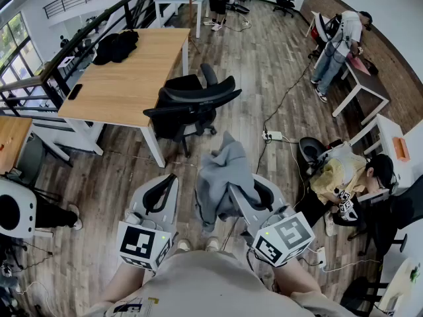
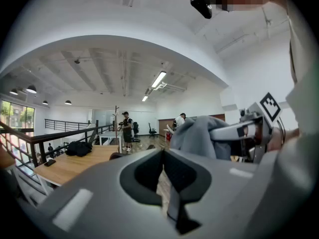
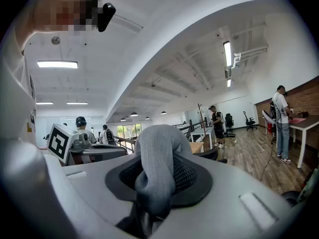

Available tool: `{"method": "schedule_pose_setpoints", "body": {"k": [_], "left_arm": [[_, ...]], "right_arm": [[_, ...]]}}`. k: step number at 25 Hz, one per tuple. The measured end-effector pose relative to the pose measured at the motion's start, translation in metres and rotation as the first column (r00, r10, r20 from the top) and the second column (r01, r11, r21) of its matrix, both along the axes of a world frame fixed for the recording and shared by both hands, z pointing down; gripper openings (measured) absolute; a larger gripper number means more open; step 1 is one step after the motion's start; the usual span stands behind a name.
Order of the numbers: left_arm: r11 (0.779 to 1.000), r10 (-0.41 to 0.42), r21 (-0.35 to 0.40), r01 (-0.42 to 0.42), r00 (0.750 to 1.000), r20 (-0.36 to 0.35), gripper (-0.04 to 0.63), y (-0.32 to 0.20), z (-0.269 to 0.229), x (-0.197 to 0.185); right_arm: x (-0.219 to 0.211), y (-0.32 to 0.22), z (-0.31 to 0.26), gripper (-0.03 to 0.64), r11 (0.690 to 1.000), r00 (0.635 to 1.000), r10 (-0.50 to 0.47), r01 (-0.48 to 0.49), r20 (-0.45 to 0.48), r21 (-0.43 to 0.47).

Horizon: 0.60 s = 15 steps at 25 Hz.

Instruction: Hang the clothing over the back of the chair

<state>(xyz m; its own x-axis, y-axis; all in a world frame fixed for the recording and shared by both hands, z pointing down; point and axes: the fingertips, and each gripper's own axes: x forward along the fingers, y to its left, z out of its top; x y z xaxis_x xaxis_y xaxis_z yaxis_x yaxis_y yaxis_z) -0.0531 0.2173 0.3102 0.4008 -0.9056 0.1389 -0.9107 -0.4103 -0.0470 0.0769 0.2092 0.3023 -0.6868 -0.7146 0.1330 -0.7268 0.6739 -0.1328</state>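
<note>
A grey garment (image 1: pixel 219 174) hangs bunched from my right gripper (image 1: pixel 239 193), which is shut on it above the floor. In the right gripper view the cloth (image 3: pixel 155 169) fills the gap between the jaws and bulges over their tips. My left gripper (image 1: pixel 170 181) is level beside it on the left, shut with nothing in it; its jaws meet at the tip (image 2: pixel 163 152). The black office chair (image 1: pixel 192 103) stands ahead of both grippers by the wooden desk, its back turned toward me. From the left gripper view the garment (image 2: pixel 198 135) shows to the right.
A wooden desk (image 1: pixel 125 78) with a black bag (image 1: pixel 115 45) stands left of the chair. A power strip and cables (image 1: pixel 272 136) lie on the floor to the right. A person (image 1: pixel 344 177) sits low at the right, others stand farther back. A railing (image 1: pixel 79 41) runs at the left.
</note>
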Motion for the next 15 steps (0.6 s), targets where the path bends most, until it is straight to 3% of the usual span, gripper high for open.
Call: {"method": "schedule_pose_setpoints", "body": {"k": [15], "left_arm": [[1.0, 0.014, -0.008, -0.014, 1.0, -0.007, 0.003, -0.0019, 0.0015, 0.0064]], "right_arm": [[0.0038, -0.0012, 0.0013, 0.109, 1.0, 1.0, 0.017, -0.017, 0.013, -0.012]]}}
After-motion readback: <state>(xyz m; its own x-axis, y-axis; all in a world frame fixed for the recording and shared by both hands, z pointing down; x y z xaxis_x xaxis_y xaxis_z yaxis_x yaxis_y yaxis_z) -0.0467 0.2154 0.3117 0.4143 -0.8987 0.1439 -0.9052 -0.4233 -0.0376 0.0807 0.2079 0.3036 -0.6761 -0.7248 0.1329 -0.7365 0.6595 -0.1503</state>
